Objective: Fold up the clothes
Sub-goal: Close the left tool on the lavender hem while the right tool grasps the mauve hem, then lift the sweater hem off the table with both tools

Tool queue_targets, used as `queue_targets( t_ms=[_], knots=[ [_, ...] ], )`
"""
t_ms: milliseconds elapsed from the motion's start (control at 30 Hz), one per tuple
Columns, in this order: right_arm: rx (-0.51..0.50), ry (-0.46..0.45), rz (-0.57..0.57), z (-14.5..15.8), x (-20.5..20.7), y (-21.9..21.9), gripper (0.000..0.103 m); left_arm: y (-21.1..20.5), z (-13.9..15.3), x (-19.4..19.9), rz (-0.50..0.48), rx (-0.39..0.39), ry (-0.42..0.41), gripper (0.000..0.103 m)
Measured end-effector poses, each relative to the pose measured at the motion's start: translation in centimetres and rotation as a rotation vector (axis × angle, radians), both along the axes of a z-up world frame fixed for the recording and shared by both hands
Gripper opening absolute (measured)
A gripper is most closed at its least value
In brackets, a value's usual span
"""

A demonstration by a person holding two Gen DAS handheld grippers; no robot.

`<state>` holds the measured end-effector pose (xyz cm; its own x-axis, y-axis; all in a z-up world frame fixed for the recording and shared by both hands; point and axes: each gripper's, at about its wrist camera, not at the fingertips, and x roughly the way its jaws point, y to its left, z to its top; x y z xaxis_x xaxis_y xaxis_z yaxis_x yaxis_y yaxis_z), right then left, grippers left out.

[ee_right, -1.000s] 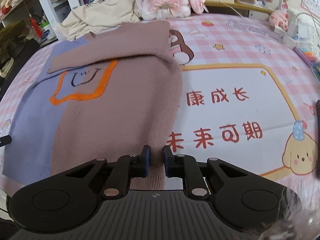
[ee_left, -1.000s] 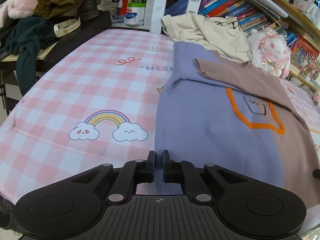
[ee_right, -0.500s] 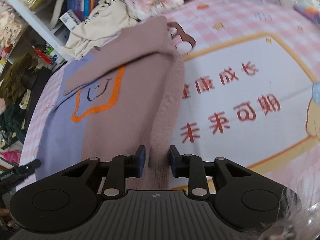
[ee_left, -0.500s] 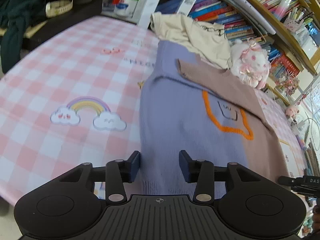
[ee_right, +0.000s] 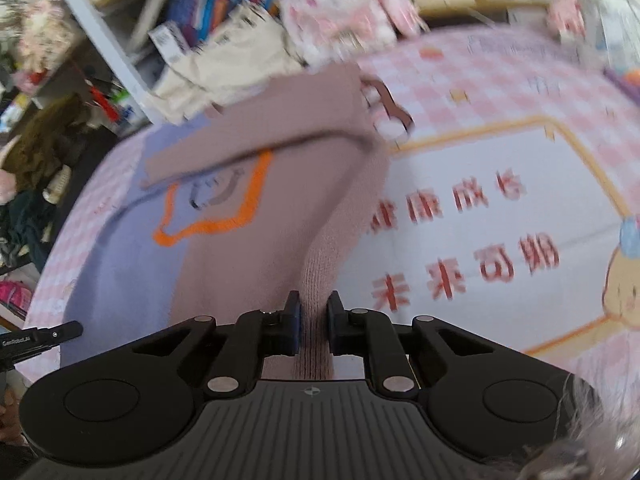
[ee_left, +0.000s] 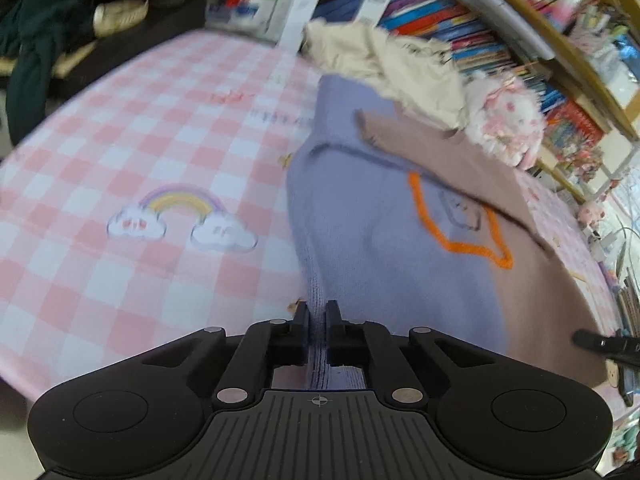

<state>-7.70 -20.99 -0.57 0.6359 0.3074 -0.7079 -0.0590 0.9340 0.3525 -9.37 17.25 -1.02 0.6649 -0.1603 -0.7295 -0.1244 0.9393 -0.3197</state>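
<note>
Half a second ago both pairs of jaws stood apart around the near hem; now they have just been closing and each pinches a ridge of knit. The left gripper (ee_left: 318, 312) has its jaws nearly together on the lavender corner of the sweater (ee_left: 384, 240), a thin ribbed fold standing up between the pads. The right gripper (ee_right: 313, 305) has its jaws drawn in on the mauve-brown corner of the same sweater (ee_right: 248, 264), a thicker ridge of cloth pressed between them. Both views are more blurred than a second ago, and the hem that lay flat then now rises into each grip.

The sweater lies spread on the tablecloth (ee_left: 120, 140), hem near, neck far. It is half lavender, on the left, and half mauve-brown, on the right, with an orange outlined shape and a small face drawn at the chest. One brown sleeve is folded across the upper chest. The knit is soft, with fine vertical ribs at the hem.

The cloth under it is smooth, pink and white checked, printed with a rainbow (ee_left: 180, 216) between two clouds on the left and red characters on the right. A cream garment (ee_left: 384, 64) and a fluffy pink and white plush toy (ee_left: 504, 120) lie at the far edge, before shelves of books.
</note>
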Motion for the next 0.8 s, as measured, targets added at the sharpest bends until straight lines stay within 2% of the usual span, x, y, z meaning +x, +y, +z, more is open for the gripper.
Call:
queue_targets(
  t_ms=[133,300,367,433,533,800],
  knots=[
    [0.013,-0.002,-0.005,0.2,0.3,-0.1,0.012,-0.1,0.8,-0.1,-0.032,-0.009,-0.036,0.007],
    [0.038,0.057,-0.029,-0.6,0.5,-0.6,0.013,0.4,0.0,0.1,-0.027,-0.052,0.013,0.009],
    [0.043,0.083,-0.031,-1.0,0.7,-0.7,0.015,0.5,-0.3,0.2,-0.029,-0.068,0.04,0.016],
    [0.046,0.106,-0.034,-1.3,0.6,-0.7,0.017,0.7,-0.7,0.3,-0.031,-0.082,0.069,0.029],
    [0.057,0.129,-0.044,-1.6,0.6,-1.0,0.017,0.8,-1.0,0.2,-0.032,-0.101,0.093,0.035],
    [0.087,0.175,-0.069,-2.3,0.4,-1.7,0.021,1.1,-1.0,0.1,-0.018,-0.128,0.091,0.035]
  ],
)
